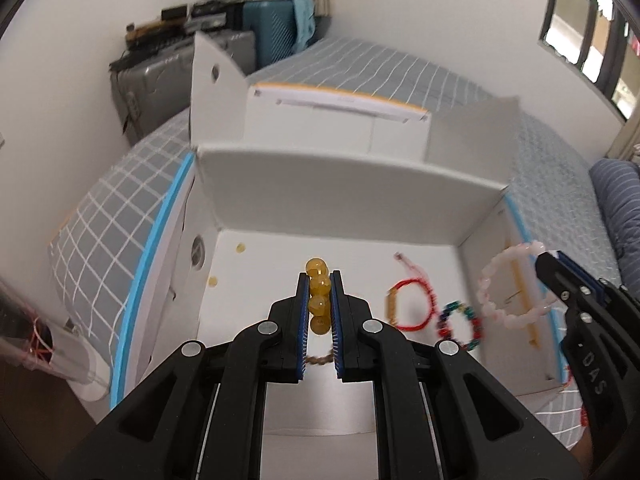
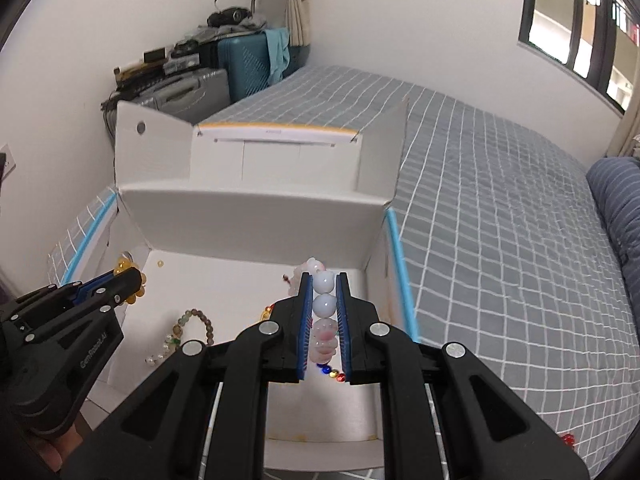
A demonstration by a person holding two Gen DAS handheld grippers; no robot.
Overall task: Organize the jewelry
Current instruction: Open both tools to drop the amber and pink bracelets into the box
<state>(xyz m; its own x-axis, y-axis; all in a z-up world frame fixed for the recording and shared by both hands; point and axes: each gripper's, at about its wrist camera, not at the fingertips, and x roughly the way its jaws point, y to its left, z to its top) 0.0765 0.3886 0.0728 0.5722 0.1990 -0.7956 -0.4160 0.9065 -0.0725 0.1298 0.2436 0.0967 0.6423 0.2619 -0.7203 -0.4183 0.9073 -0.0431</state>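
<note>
My left gripper (image 1: 320, 280) is shut on a yellow bead bracelet (image 1: 319, 294) and holds it above the floor of an open white box (image 1: 340, 208). My right gripper (image 2: 324, 280) is shut on a pink-white bead bracelet (image 2: 324, 304), also over the box (image 2: 256, 208). In the left wrist view the pink bracelet (image 1: 516, 288) hangs from the right gripper (image 1: 552, 258) near the box's right wall. On the box floor lie a red cord bracelet (image 1: 412, 304), a multicolour bead bracelet (image 1: 460, 324) and, in the right wrist view, a green-brown bead bracelet (image 2: 192, 324).
The box sits on a bed with a grey checked sheet (image 2: 500, 220). Its lid flaps (image 2: 256, 152) stand up at the back. Suitcases (image 2: 240, 64) stand against the far wall. A blue striped pillow (image 2: 616, 208) is at the right. A clear plastic bag (image 1: 48, 352) lies left of the box.
</note>
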